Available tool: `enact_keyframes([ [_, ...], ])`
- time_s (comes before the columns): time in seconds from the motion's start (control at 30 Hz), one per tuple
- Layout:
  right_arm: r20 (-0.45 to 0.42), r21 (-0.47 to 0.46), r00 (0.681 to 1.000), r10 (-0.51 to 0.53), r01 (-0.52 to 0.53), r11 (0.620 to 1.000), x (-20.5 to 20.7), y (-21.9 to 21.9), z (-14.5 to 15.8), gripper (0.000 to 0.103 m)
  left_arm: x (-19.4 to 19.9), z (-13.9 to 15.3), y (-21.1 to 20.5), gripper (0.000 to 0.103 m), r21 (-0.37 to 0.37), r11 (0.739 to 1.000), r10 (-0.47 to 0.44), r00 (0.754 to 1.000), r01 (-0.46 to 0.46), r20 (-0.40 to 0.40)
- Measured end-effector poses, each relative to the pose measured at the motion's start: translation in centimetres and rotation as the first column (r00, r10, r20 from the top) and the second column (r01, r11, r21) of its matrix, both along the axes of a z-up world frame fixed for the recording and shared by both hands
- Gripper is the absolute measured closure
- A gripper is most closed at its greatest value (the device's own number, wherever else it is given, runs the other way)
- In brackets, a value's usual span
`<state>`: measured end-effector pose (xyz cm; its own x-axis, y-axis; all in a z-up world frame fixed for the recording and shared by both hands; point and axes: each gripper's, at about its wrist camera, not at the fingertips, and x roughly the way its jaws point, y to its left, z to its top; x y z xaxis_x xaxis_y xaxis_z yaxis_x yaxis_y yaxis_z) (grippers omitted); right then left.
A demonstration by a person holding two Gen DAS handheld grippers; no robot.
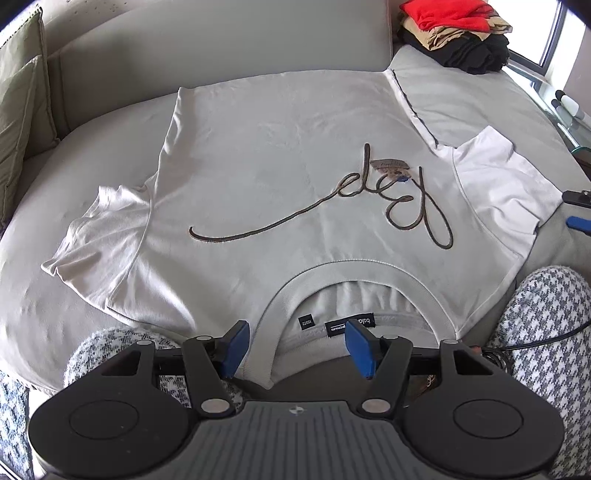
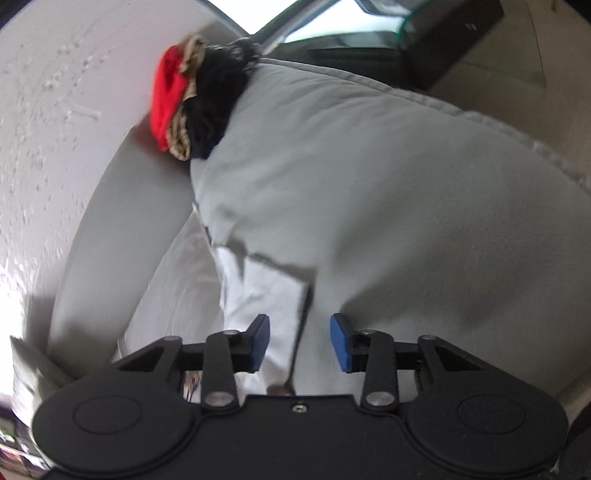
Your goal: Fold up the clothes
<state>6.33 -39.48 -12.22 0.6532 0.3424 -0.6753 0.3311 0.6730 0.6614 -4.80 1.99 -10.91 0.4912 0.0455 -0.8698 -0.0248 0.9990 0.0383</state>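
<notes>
Left wrist view: the left tongs [image 1: 297,349] stand wide apart over the collar [image 1: 347,275] of the pale T-shirt [image 1: 258,166], nothing pinched between the blue pads [image 1: 360,349]. The shirt lies print-up and spread flat on the grey sofa seat [image 1: 461,92], collar nearest the camera, hem toward the backrest, 1 sleeve rumpled at the left [image 1: 103,225] and 1 lying flat at the right [image 1: 506,184].

In the right wrist view the picture is smeared. The right tongs [image 2: 299,341] are part open and empty, hovering just above the white sleeve [image 2: 266,288] at the shirt's edge.

The step looks like taking hold for the first lengthwise fold. To do it well, each pair of tongs should bite only the shirt's own layers at shoulder and sleeve, not the sofa cover beneath. The left sleeve probably wants smoothing first, or its creases will be folded in. Lift both points together and keep the cloth taut so the edge lands straight.

A stack of folded clothes [image 1: 458,33] sits well apart at the far corner, likely where this shirt ends up.
</notes>
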Motion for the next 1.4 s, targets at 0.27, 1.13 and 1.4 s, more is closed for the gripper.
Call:
enact_keyframes([
  [0.27,0.030,0.000,0.998,0.059,-0.059,0.998,2.2,0.8,-0.9,0.079,0.3,-0.5,-0.4,0.043,0.015,1.000,-0.021,1.000,0.021,-0.020],
  [1.13,0.036,-0.698,0.695,0.719,-0.497,0.516,-0.9,23.9,4.2,0.100,-0.3,-1.3,3.4,0.043,-0.086,0.995,0.051,0.999,-0.051,0.005],
  [1.4,-0.038,-0.636,0.748,0.663,-0.530,0.561,0.1,21.4,3.4,0.093,-0.4,-1.8,3.7,0.043,-0.080,0.995,0.058,0.998,-0.059,-0.008],
])
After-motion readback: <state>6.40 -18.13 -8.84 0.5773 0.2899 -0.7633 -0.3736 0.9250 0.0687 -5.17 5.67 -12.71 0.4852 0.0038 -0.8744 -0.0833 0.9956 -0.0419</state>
